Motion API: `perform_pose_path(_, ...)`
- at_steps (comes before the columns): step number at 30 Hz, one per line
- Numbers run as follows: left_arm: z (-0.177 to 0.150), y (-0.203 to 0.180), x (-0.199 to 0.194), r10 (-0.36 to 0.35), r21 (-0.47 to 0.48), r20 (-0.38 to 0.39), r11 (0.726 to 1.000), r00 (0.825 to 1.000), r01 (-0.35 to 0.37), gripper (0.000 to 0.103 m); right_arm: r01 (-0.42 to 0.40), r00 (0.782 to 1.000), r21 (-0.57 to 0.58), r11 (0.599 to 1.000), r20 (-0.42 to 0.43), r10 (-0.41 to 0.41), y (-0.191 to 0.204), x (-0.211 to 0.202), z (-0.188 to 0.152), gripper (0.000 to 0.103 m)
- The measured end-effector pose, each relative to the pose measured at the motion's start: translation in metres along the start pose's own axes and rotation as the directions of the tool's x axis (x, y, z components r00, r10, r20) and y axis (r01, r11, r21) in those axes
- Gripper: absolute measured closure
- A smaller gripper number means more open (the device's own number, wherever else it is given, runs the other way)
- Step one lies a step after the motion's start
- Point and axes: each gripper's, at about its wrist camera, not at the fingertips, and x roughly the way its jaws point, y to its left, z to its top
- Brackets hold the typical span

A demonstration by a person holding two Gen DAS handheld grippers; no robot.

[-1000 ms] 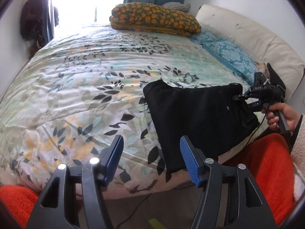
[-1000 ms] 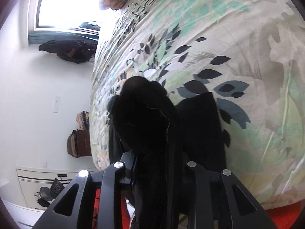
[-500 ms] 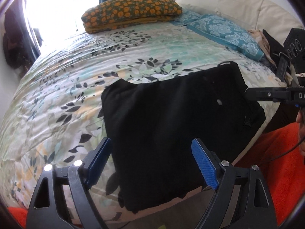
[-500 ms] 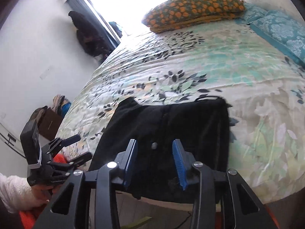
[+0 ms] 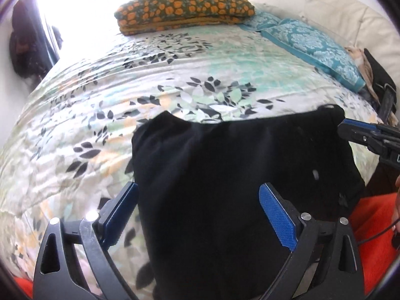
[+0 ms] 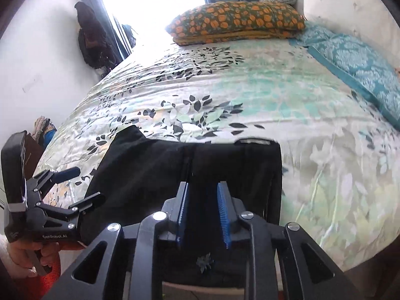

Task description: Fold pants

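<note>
The black pants [image 5: 237,175] lie folded into a rough rectangle on the near edge of the bed, and they also show in the right wrist view [image 6: 175,172]. My left gripper [image 5: 197,202] is wide open and empty just above the pants' near left part. My right gripper [image 6: 203,195] is open with a narrow gap, empty, over the pants' near edge. It also shows at the right of the left wrist view [image 5: 355,131], beside the pants' far right corner. The left gripper shows in the right wrist view [image 6: 75,187].
The floral bedspread [image 5: 175,80] covers the bed. An orange patterned cushion [image 5: 185,10] lies at the far end. Teal pillows [image 5: 315,42] line the white headboard [image 5: 337,12] on the right. Dark clothes [image 5: 382,87] lie at the right edge. Orange fabric [image 5: 375,222] is near me.
My right gripper let go of the pants, which now lie flat, and swung round to face the bed. My left gripper moved in over the pants and opened wider.
</note>
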Motion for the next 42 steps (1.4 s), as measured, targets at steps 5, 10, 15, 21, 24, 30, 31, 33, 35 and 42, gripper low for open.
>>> perform_pose_path(5, 0.026, 0.011, 0.055, 0.036, -0.048, -0.066, 0.998, 0.997, -0.039, 0.005, 0.046, 0.999, -0.059, 0.997, -0.023, -0.048, -0.009, 0.048, 0.025, 0.077)
perform_pose_path(10, 0.006, 0.045, 0.097, -0.045, -0.23, -0.128, 0.973, 0.991, 0.014, 0.0, 0.032, 0.999, 0.056, 0.998, -0.006, -0.032, -0.044, 0.068, 0.008, 0.077)
perform_pose_path(15, 0.001, 0.046, 0.101, -0.072, -0.255, -0.125, 0.966, 0.99, 0.038, 0.0, 0.018, 1.0, 0.09, 0.996, 0.008, -0.018, -0.048, 0.072, -0.007, 0.077)
perform_pose_path(21, 0.002, 0.045, 0.102, -0.057, -0.242, -0.098, 0.97, 0.994, 0.032, 0.0, -0.025, 1.0, 0.123, 0.992, 0.021, 0.023, -0.055, 0.072, -0.008, 0.077)
perform_pose_path(24, 0.005, 0.046, 0.099, -0.061, -0.245, -0.117, 0.969, 0.991, 0.03, 0.0, -0.048, 0.999, 0.157, 0.986, 0.023, 0.045, -0.06, 0.069, -0.01, 0.08)
perform_pose_path(30, -0.001, 0.031, 0.039, 0.014, -0.177, -0.033, 0.984, 0.999, -0.019, 0.001, 0.125, 0.988, 0.136, 0.983, 0.075, -0.136, -0.052, 0.018, -0.012, 0.06)
perform_pose_path(31, -0.006, 0.025, 0.03, 0.007, -0.156, -0.024, 0.988, 1.0, -0.01, 0.001, 0.13, 0.985, 0.127, 0.983, 0.098, -0.143, -0.047, 0.005, -0.013, 0.046)
perform_pose_path(33, -0.018, 0.008, 0.016, -0.008, -0.098, -0.015, 0.995, 1.0, 0.007, 0.001, 0.125, 0.983, 0.106, 0.987, 0.123, -0.137, -0.03, -0.015, -0.019, 0.036)
perform_pose_path(35, -0.031, -0.012, 0.01, -0.011, -0.024, -0.02, 1.0, 1.0, 0.01, 0.001, 0.108, 0.988, 0.06, 0.992, 0.109, -0.114, -0.008, -0.025, -0.029, 0.036)
perform_pose_path(42, -0.045, -0.037, 0.019, 0.019, 0.067, -0.074, 0.998, 0.997, -0.014, 0.001, 0.158, 0.984, 0.031, 0.987, -0.087, -0.155, 0.009, 0.009, -0.068, 0.034)
